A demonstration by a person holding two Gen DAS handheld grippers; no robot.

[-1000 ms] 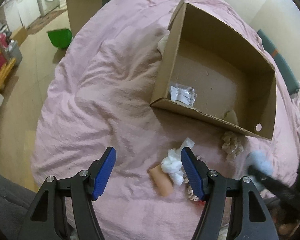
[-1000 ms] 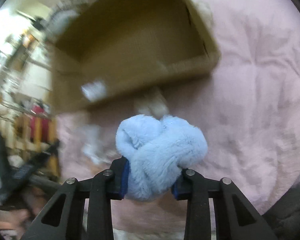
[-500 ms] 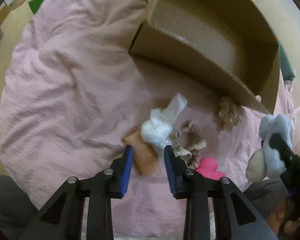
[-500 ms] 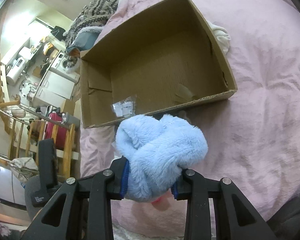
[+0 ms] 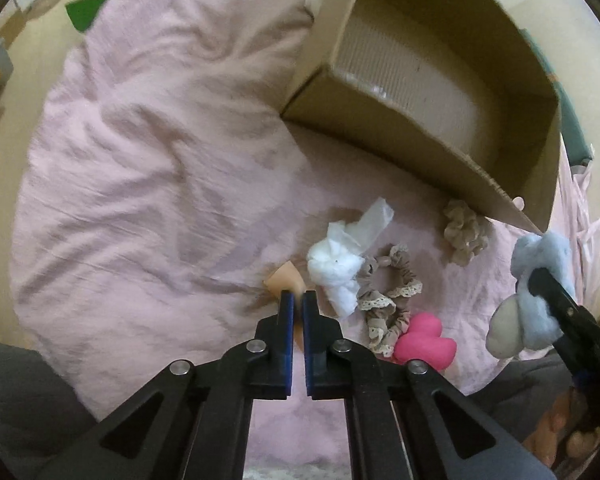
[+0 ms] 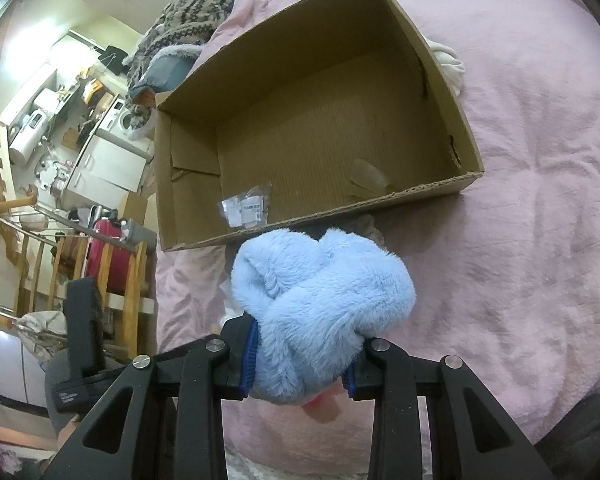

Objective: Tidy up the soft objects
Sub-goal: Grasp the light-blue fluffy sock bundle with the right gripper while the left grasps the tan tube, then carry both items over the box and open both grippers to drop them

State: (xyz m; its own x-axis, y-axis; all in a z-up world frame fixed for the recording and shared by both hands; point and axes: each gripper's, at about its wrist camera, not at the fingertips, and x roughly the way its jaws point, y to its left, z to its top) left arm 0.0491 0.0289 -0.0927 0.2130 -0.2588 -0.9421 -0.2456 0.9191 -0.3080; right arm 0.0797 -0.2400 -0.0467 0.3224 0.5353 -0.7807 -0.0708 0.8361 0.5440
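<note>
Two hand-held grippers above a bed covered by a pink quilt (image 5: 148, 184), with an open cardboard box (image 6: 380, 196) resting on the quilt toward its far side. The right gripper (image 6: 300, 356) is clamped on a pale blue plush toy (image 6: 324, 292), its jaws pressed into the pile at the toy's lower part; the toy hangs in the air just short of the box's near wall. In the left view the same toy (image 5: 540, 280) appears at the right edge, close to the box's near corner. The left gripper (image 5: 296, 300) has its jaws drawn almost together, only a thin slit between the blue pads, and a peach-coloured soft piece (image 5: 286, 284) sits at the tips. Whether the pads actually pinch it cannot be told.

On the quilt in front of the box's near wall lie a white fluffy wad (image 5: 340, 264), a lace-trimmed scrunchie (image 5: 388, 296), a beige scrunchie (image 5: 466, 232) and a pink duck-shaped toy (image 5: 424, 340). Inside the box is a small clear packet (image 6: 248, 208) near the left corner.

Handling, as judged: the plush is light and highly compressible, so it yields rather than slips; a hold across its bulk is safer than one on a loose lobe. The scrunchies are best taken through a bunched fold. The white wad may shed or tear.
</note>
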